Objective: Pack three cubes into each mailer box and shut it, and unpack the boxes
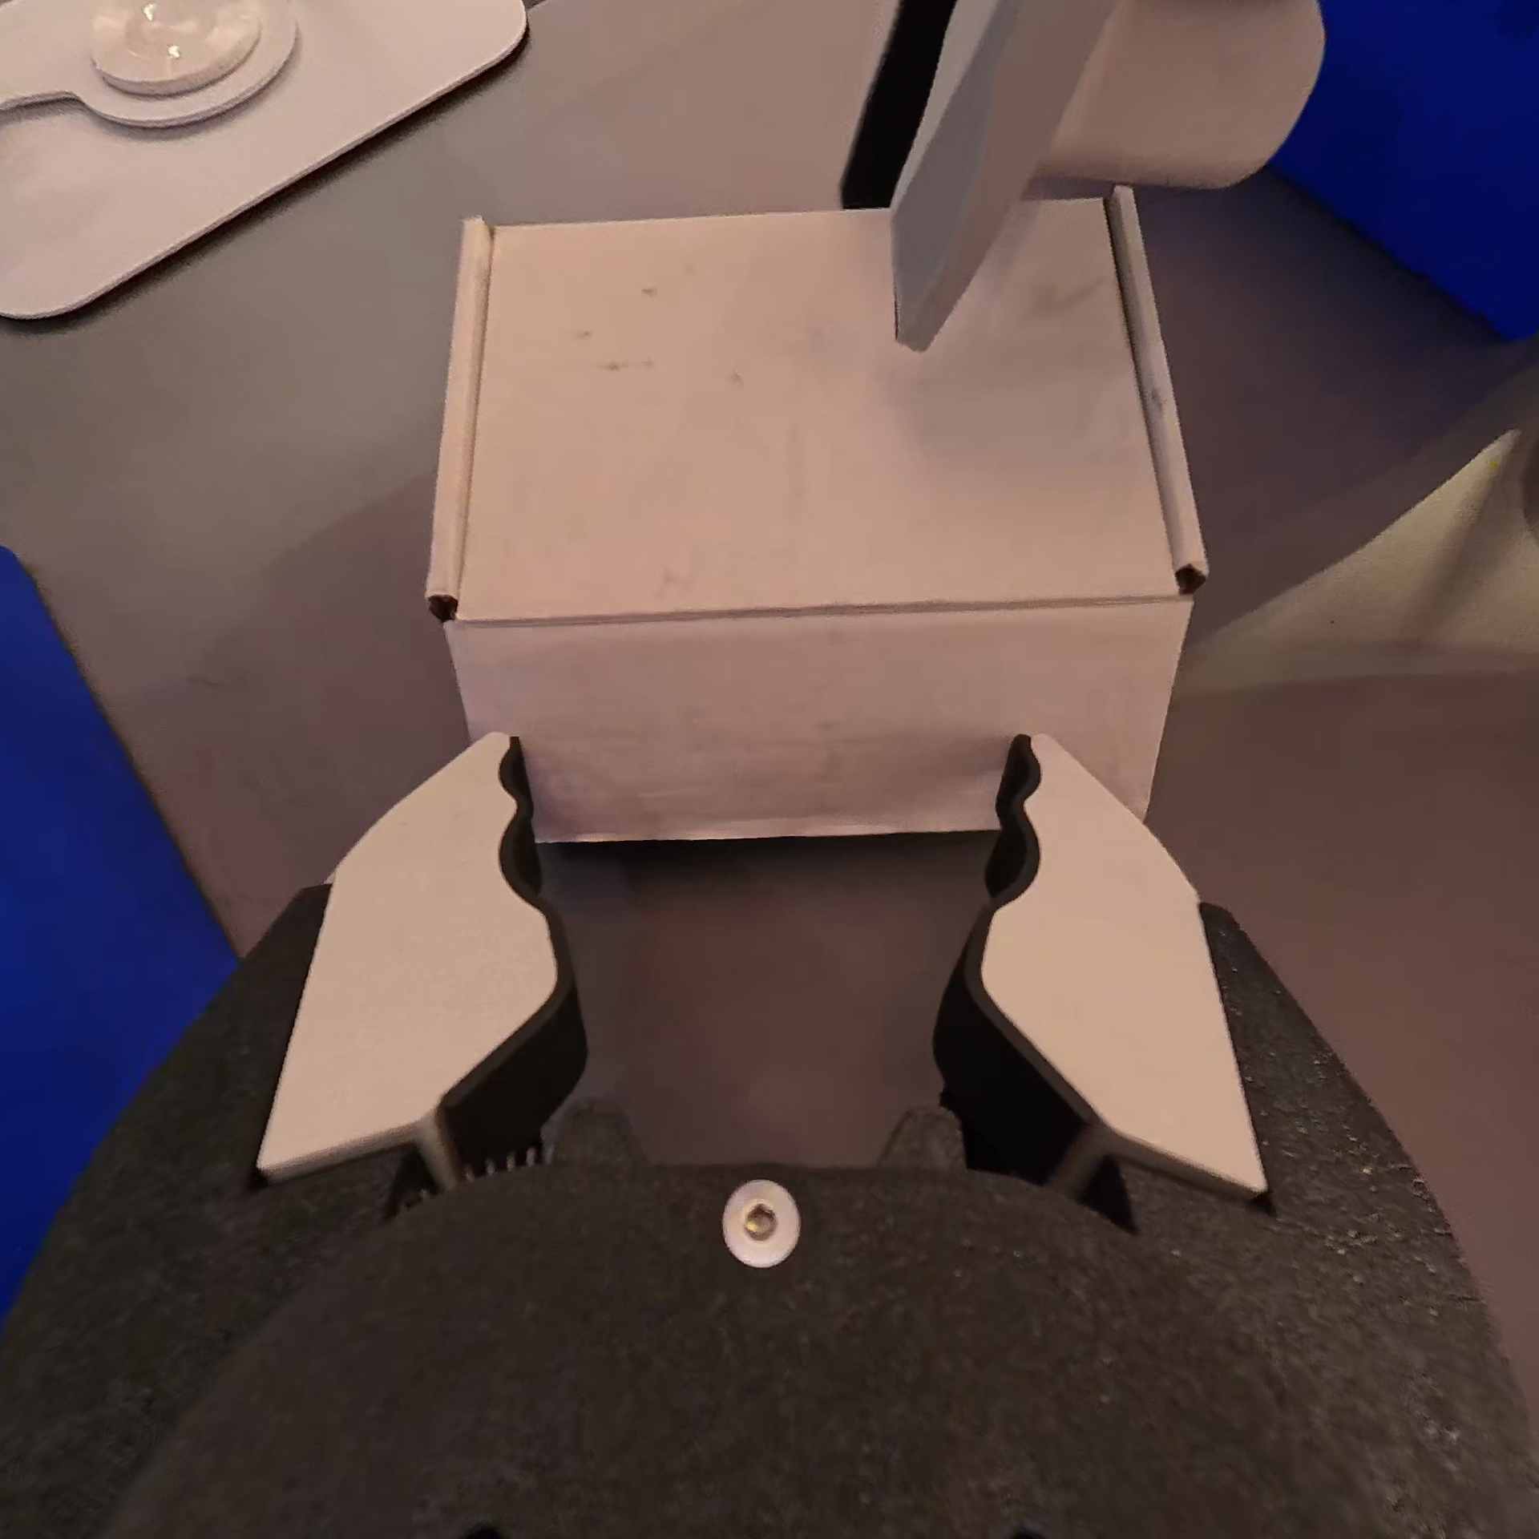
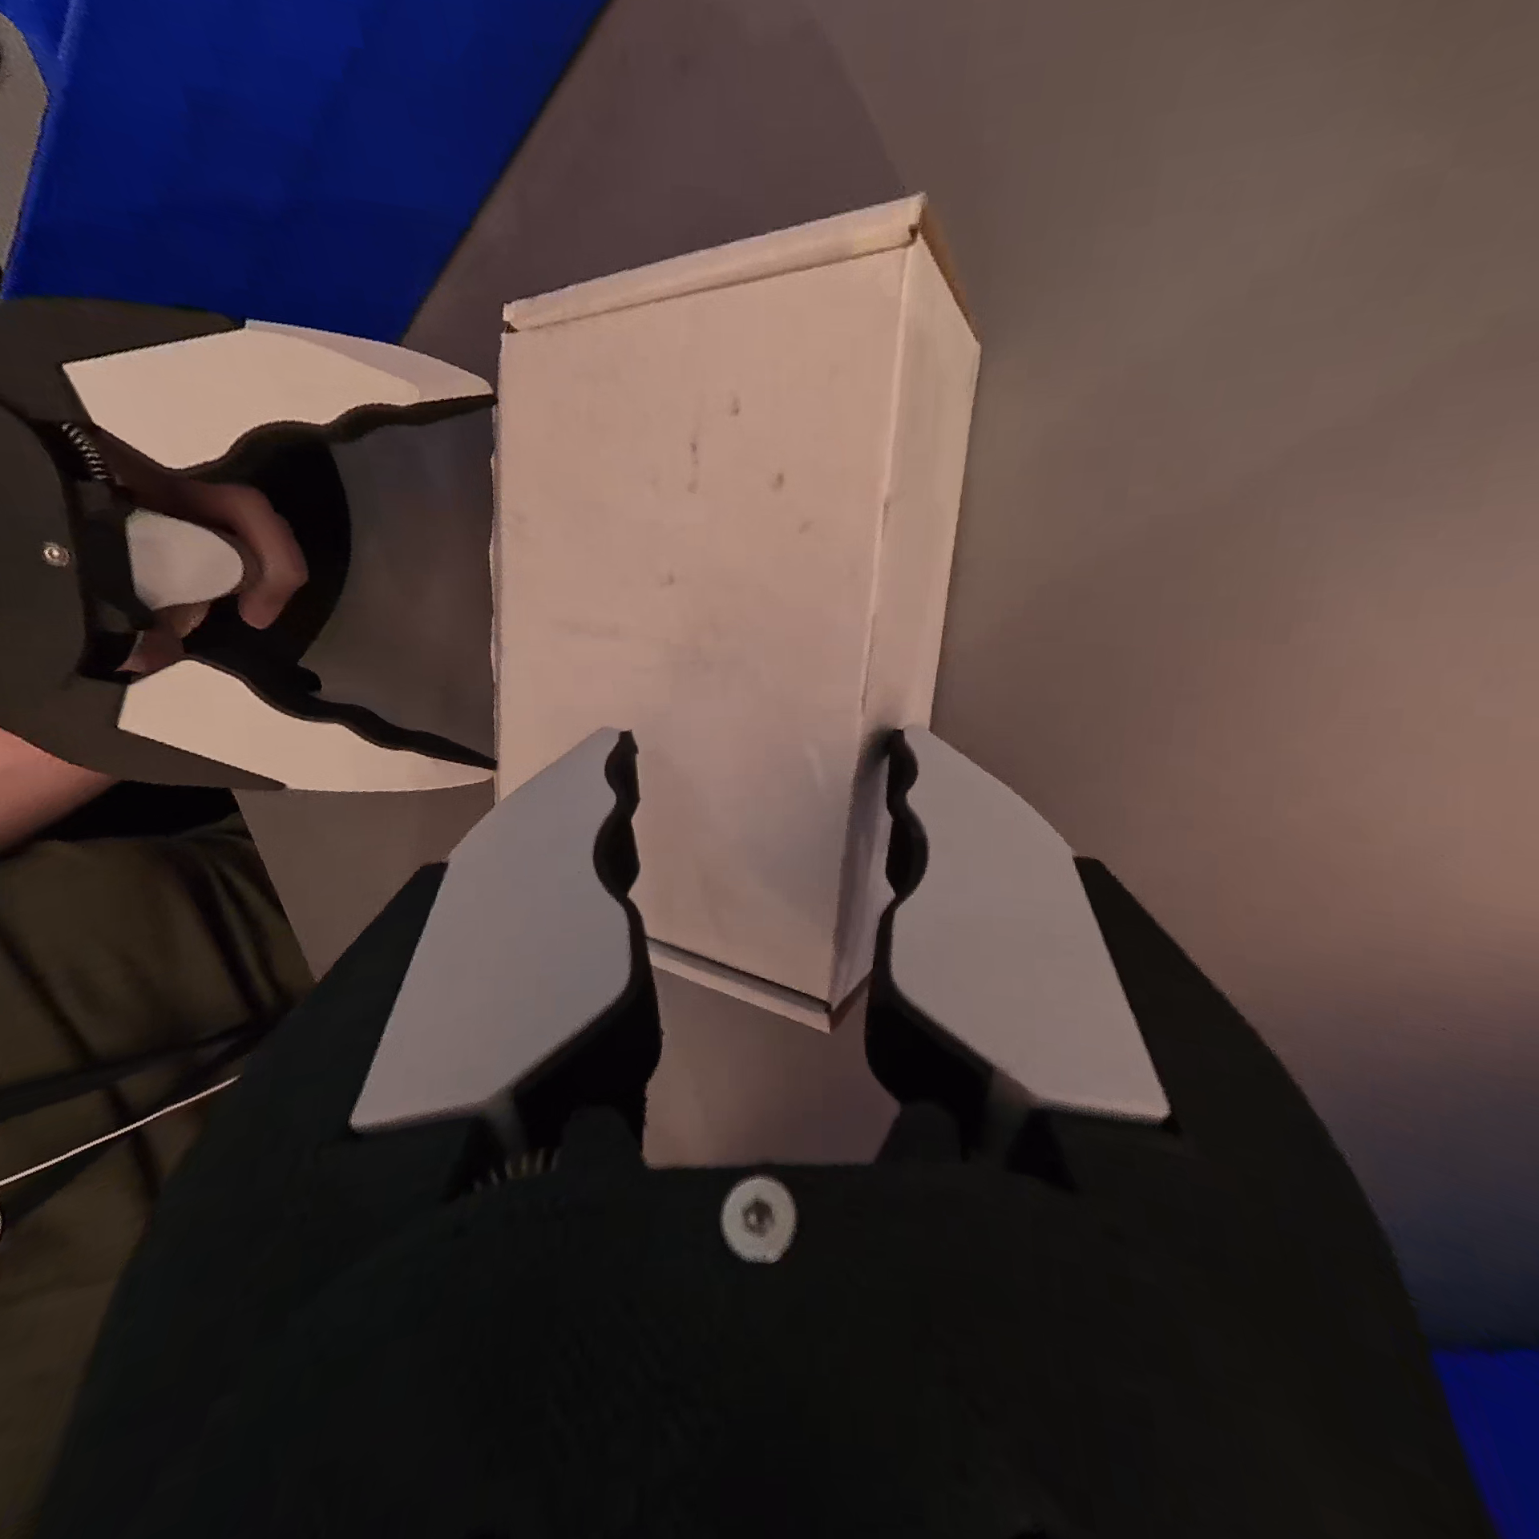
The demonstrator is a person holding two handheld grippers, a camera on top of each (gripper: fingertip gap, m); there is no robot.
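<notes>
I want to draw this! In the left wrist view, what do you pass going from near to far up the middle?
Left gripper, jaws open → bare grey table → closed white mailer box → right gripper's finger over the box's far right corner.

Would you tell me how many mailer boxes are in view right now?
1: a closed white mailer box on the grey table, in front of both open grippers. Others may lie outside the views.

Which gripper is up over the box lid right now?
The right gripper: it hangs open above the lid of the closed mailer box, near one end. The left gripper sits low instead, open, fingertips at the box's front wall.
</notes>
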